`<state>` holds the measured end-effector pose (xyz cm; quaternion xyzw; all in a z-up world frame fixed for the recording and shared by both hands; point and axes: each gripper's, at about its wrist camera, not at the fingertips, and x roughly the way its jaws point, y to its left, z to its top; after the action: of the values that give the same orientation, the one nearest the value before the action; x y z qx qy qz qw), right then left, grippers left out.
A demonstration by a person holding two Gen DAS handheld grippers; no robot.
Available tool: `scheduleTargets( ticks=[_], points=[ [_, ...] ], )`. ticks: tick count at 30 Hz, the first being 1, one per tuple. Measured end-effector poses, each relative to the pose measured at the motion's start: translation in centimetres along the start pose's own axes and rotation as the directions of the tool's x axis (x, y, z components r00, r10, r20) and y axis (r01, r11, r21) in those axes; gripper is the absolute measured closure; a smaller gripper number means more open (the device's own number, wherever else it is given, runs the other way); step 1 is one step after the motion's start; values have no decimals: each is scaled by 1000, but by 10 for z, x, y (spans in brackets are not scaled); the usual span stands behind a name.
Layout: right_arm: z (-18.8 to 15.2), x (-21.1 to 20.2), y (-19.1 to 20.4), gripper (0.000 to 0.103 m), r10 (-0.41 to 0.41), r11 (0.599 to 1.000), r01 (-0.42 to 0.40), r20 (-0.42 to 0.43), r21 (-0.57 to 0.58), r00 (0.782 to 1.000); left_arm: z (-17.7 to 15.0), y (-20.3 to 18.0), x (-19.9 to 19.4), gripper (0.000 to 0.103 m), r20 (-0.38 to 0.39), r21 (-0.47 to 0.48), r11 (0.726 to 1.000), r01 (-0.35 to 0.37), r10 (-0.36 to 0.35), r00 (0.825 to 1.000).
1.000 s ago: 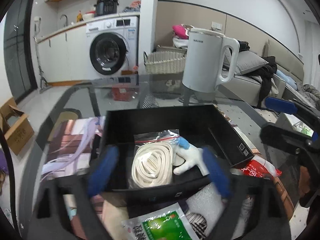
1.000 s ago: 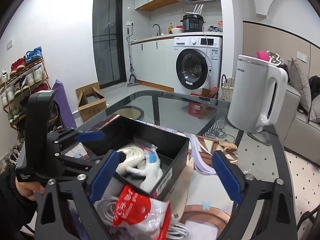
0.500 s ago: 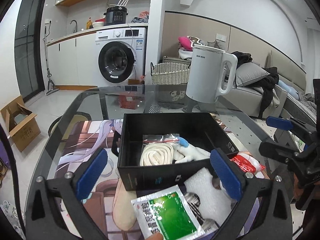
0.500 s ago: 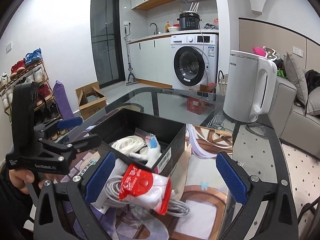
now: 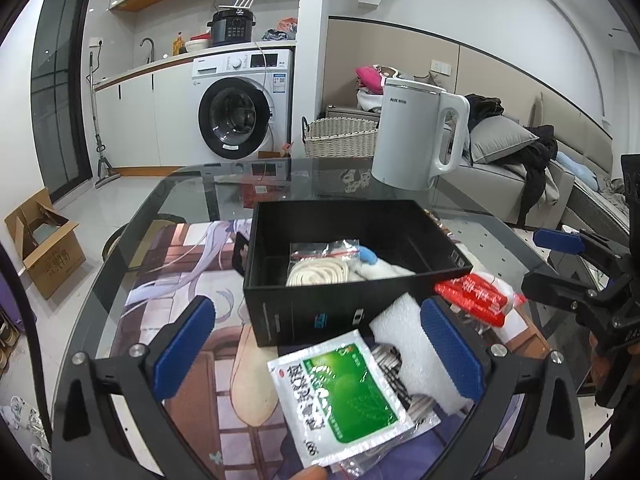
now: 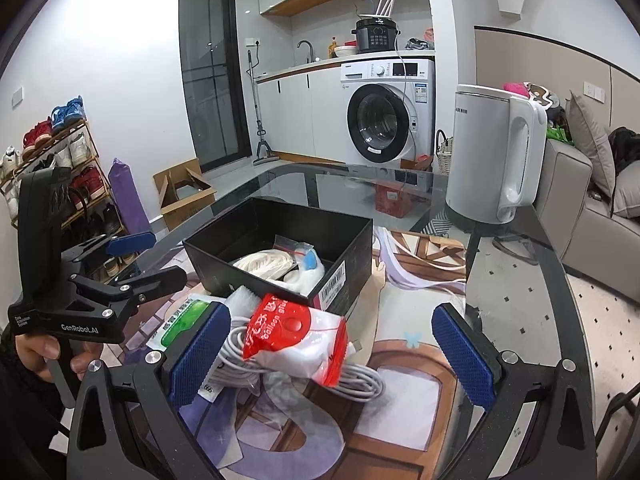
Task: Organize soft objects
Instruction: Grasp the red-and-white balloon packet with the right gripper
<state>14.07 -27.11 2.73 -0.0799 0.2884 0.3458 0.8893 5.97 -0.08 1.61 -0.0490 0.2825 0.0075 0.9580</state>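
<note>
The black box (image 5: 352, 280) sits mid-frame in the left wrist view, on the glass table (image 5: 192, 200), and already holds a bagged coil of white cord (image 5: 318, 274) and a white glove (image 5: 380, 270) with a blue tip. Below it, in the lower centre, lie the things not yet sorted: a green-and-white sachet (image 5: 340, 392), a slab of white foam (image 5: 412, 356), and, toward the right edge of the box, a red-and-white packet (image 5: 476, 294) resting on a grey cable (image 6: 360, 380).

The left gripper (image 5: 320, 348) stands wide and empty, its blue pads on either side of the sachet but clear of it. The right gripper (image 6: 332, 360) is also spread wide and holds nothing, with the red packet lying between its fingers, probably untouched, though the fisheye makes contact hard to rule out.

The step in hand looks like choosing the next piece. That calls for lowering one gripper over a loose item, closing gently on the crinkly wrapper, then lifting it clear of the box wall.
</note>
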Motion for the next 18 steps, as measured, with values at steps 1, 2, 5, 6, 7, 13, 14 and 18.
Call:
scheduleTargets(
  ticks=[1, 2, 5, 6, 7, 13, 14, 18],
  points=[
    [-1, 0, -1, 1, 1, 1000, -1, -3, 3, 1000, -1, 2, 0, 0, -6, -8, 1000, 2, -2, 1000],
    [-1, 1, -2, 1, 6, 1000, -6, -6, 8, 1000, -2, 3, 0, 0, -9, -15, 1000, 9, -9, 1000],
    [-2, 5, -7, 1, 45, 997, -44, -19, 57, 999, -4, 8, -2, 0, -15, -36, 999, 15, -16, 1000],
    [-3, 7, -9, 1, 47, 997, -45, -24, 65, 999, -5, 8, -2, 0, -13, -38, 999, 14, -14, 1000],
    [-3, 8, -10, 1, 47, 997, -44, -28, 70, 999, -5, 8, -2, 0, -13, -38, 999, 11, -12, 1000],
    [-6, 19, -8, 1, 79, 993, -74, -52, 93, 996, -5, 9, 1, 0, -17, -37, 999, 17, -17, 1000],
    [-7, 21, -8, 1, 86, 992, -81, -56, 97, 995, -5, 9, 2, 0, -22, -39, 999, 24, -25, 999],
    [-9, 26, -8, 1, 115, 987, -109, -49, 120, 992, -8, 5, 6, 0, -47, -3, 1000, 26, -26, 999]
  ],
)
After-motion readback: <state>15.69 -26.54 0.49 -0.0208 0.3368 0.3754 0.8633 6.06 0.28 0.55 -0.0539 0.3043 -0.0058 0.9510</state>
